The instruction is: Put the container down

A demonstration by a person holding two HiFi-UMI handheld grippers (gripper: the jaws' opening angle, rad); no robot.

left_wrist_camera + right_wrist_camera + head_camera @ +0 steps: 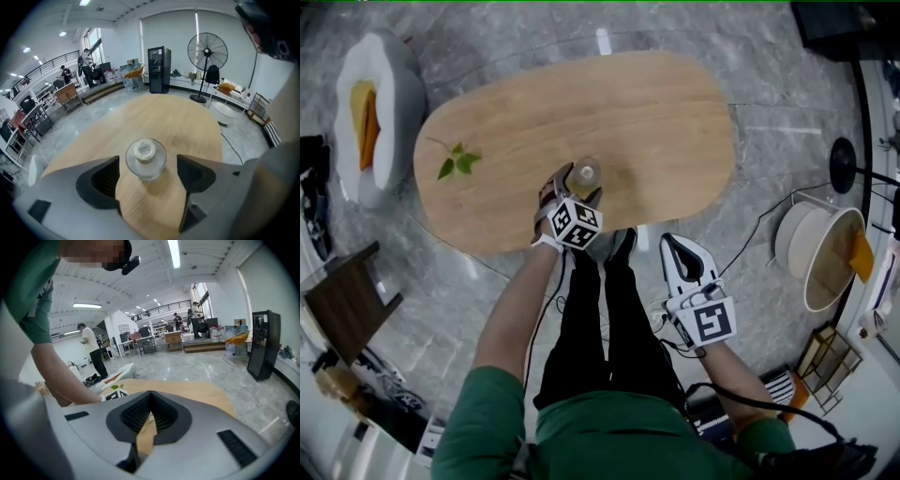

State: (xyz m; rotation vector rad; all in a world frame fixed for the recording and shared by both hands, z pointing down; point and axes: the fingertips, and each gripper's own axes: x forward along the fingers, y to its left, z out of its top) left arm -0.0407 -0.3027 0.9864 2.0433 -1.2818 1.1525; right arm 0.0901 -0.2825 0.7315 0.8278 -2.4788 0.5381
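Left gripper view: the left tongs (149,174) stand wide open. The glass jar (146,158) is upright between the two pads with a clear gap on each side, so nothing is gripped. The jar rests on the wooden worktop (183,122), close to the worktop's near edge and about midway along it. The right tongs (149,401) are closed pad against pad and empty, held off the worktop beyond its near edge.

Judgement: the jar appears set down, and only the retreat remains.

1. Draw the left tongs straight back along the line of the jaws, rising slightly.
2. Hold the jaws at full width until both pads have passed the jar.
3. Avoid any sideways swing or roll, since either pad could tip the jar.
4. Avoid dragging the jar toward the worktop's near edge, where it could fall.
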